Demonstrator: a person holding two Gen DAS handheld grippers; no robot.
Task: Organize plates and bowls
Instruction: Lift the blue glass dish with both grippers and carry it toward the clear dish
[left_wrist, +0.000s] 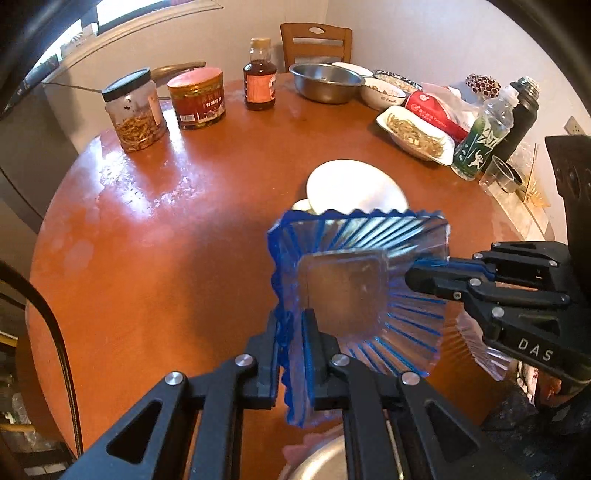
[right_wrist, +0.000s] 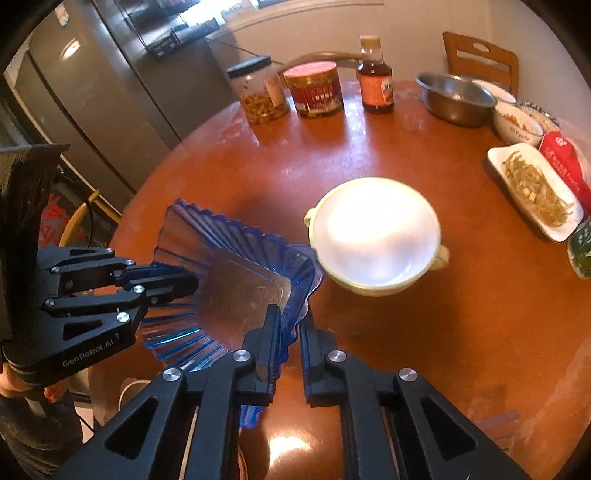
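A blue ribbed square glass plate (left_wrist: 354, 291) is held in the air above the round wooden table (left_wrist: 166, 240), tilted. My left gripper (left_wrist: 293, 332) is shut on its near rim. My right gripper (left_wrist: 424, 271) grips its right rim. In the right wrist view the plate (right_wrist: 236, 280) sits between my right gripper (right_wrist: 290, 332), shut on its edge, and my left gripper (right_wrist: 184, 284) at the left. A white two-handled bowl (right_wrist: 376, 236) stands on the table just beyond the plate; it also shows in the left wrist view (left_wrist: 354, 188).
At the table's far side stand a jar (left_wrist: 135, 110), a red can (left_wrist: 197, 98), a sauce bottle (left_wrist: 259, 75), a steel bowl (left_wrist: 327, 81), white bowls (left_wrist: 382, 92) and a dish of food (left_wrist: 417, 134). Bottles (left_wrist: 484, 136) stand at right. A steel bowl rim (left_wrist: 317, 458) shows below.
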